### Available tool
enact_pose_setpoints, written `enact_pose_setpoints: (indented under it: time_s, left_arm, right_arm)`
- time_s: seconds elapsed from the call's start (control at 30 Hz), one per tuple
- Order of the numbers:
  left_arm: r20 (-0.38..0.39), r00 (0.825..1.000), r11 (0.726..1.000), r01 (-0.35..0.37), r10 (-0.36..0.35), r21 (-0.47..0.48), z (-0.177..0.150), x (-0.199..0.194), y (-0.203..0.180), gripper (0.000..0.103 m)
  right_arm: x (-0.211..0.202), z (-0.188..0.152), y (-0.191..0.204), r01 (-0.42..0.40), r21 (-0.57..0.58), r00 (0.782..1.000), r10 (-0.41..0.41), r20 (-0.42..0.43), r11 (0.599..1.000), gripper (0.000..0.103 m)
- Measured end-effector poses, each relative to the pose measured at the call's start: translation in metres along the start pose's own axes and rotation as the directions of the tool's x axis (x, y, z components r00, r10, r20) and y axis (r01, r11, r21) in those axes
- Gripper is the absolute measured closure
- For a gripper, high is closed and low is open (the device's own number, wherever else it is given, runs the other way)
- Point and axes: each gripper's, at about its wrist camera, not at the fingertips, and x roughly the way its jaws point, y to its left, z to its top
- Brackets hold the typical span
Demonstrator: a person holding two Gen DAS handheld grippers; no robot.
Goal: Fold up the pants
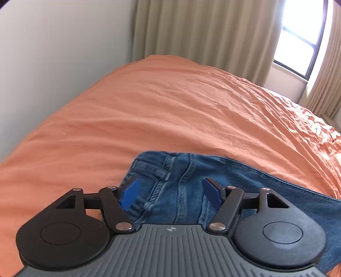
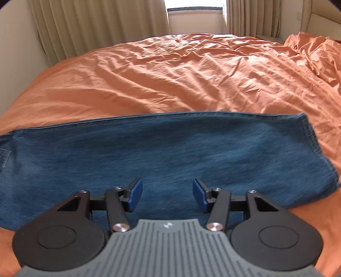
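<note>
Blue denim jeans (image 1: 183,181) lie on an orange bedsheet (image 1: 149,110). In the left wrist view I see the waistband end with belt loops and seams, right under my left gripper (image 1: 170,191), which is open with its blue pads wide apart just above the denim. In the right wrist view the legs (image 2: 162,149) lie flat across the frame, hem at the right. My right gripper (image 2: 167,192) is open over the legs' near edge, holding nothing.
The wrinkled orange sheet (image 2: 181,70) spreads far beyond the jeans. Beige curtains (image 2: 96,25) and a bright window (image 2: 195,17) stand behind the bed. A white wall (image 1: 53,53) lies at the left. A bunched orange cover (image 2: 315,53) sits at far right.
</note>
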Motion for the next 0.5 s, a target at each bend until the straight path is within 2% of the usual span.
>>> enact_pose_setpoints:
  time_s: [0.07, 0.13, 0.23, 0.3, 0.37, 0.4, 0.43, 0.47, 0.5]
  left_arm:
    - [0.021, 1.000, 0.988, -0.001, 0.004, -0.153, -0.021, -0.004, 0.033, 0.022]
    - [0.027, 0.998, 0.940, 0.055, -0.048, -0.336, -0.043, 0.001, 0.065, 0.022]
    - [0.068, 0.988, 0.807, 0.155, -0.142, -0.569, -0.075, 0.023, 0.101, 0.024]
    - [0.097, 0.976, 0.727, 0.209, -0.193, -0.654, -0.090, 0.043, 0.113, 0.029]
    - [0.146, 0.951, 0.628, 0.291, -0.273, -0.722, -0.099, 0.066, 0.120, 0.031]
    - [0.165, 0.944, 0.593, 0.309, -0.285, -0.744, -0.101, 0.074, 0.122, 0.034]
    - [0.179, 0.942, 0.571, 0.315, -0.283, -0.758, -0.101, 0.082, 0.122, 0.041]
    - [0.184, 0.942, 0.569, 0.318, -0.282, -0.758, -0.098, 0.088, 0.122, 0.044]
    - [0.177, 0.947, 0.588, 0.307, -0.269, -0.748, -0.093, 0.092, 0.120, 0.057]
  right_arm:
    - [0.002, -0.017, 0.020, -0.052, 0.084, 0.999, 0.052, -0.003, 0.995, 0.054]
    - [0.004, -0.031, 0.040, -0.089, 0.125, 0.996, 0.089, 0.010, 0.988, 0.054]
    - [0.006, -0.044, 0.070, -0.094, 0.128, 0.996, 0.093, 0.011, 0.987, 0.054]
    - [0.004, -0.050, 0.086, -0.094, 0.116, 0.996, 0.094, 0.006, 0.989, 0.054]
    - [-0.001, -0.056, 0.097, -0.083, 0.097, 0.997, 0.083, 0.005, 0.992, 0.054]
    - [-0.002, -0.057, 0.101, -0.076, 0.089, 0.997, 0.076, 0.003, 0.993, 0.054]
    - [-0.003, -0.056, 0.103, -0.068, 0.083, 0.998, 0.068, 0.002, 0.994, 0.054]
    - [-0.006, -0.057, 0.104, -0.057, 0.081, 0.998, 0.057, 0.002, 0.995, 0.054]
    - [-0.008, -0.058, 0.105, -0.046, 0.080, 0.999, 0.046, -0.001, 0.996, 0.054]
